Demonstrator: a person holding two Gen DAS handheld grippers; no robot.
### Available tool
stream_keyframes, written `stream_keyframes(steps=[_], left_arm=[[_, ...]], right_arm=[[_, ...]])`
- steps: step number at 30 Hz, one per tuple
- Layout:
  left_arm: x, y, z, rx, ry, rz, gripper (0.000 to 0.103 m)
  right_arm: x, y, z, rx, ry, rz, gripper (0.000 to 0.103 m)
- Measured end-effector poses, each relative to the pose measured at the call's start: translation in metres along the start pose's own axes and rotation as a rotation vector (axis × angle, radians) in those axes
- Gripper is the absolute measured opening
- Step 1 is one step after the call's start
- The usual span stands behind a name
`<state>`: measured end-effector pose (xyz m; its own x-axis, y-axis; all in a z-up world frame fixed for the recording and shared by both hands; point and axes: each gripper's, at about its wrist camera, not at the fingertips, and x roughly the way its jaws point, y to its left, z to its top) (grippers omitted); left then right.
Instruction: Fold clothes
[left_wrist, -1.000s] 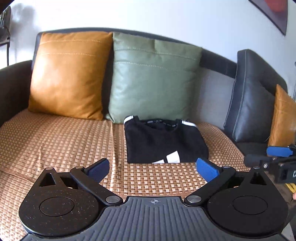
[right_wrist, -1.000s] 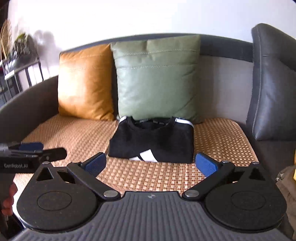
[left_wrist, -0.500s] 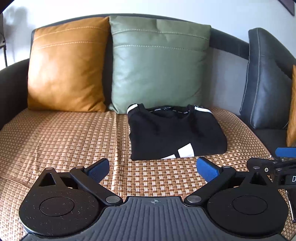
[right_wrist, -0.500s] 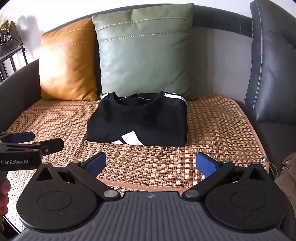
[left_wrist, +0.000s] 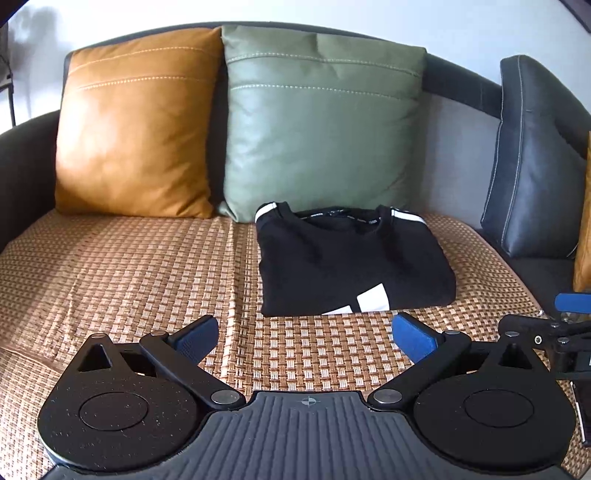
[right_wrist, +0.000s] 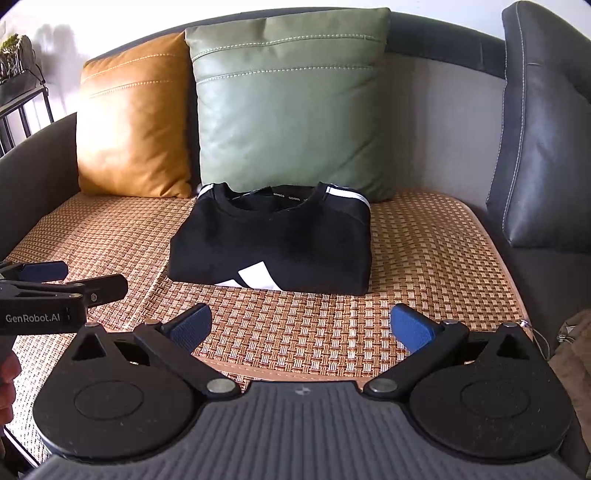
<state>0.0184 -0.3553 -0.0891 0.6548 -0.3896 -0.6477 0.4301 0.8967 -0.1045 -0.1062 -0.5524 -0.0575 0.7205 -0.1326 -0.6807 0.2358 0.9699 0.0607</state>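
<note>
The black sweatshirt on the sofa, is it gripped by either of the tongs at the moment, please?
No, the black sweatshirt lies folded on the woven mat, with the open right tongs short of it.

Before me is a dark sofa whose seat is covered by a woven tan mat. A folded black sweatshirt lies flat on the mat toward its back edge, collar rearward. An orange cushion and a green cushion stand along the back edge, and a dark cushion leans at the right end.

Right claw cut off rightward
</note>
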Motion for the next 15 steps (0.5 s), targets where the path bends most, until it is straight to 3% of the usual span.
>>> stream_keyframes(steps=[15], left_arm=[[-0.0022,-0.006,-0.0004,0.03,-0.026,-0.019,0.103]], right_arm=[[-0.0005,0.0,0.0033,-0.005,0.0,-0.001,0.102]])
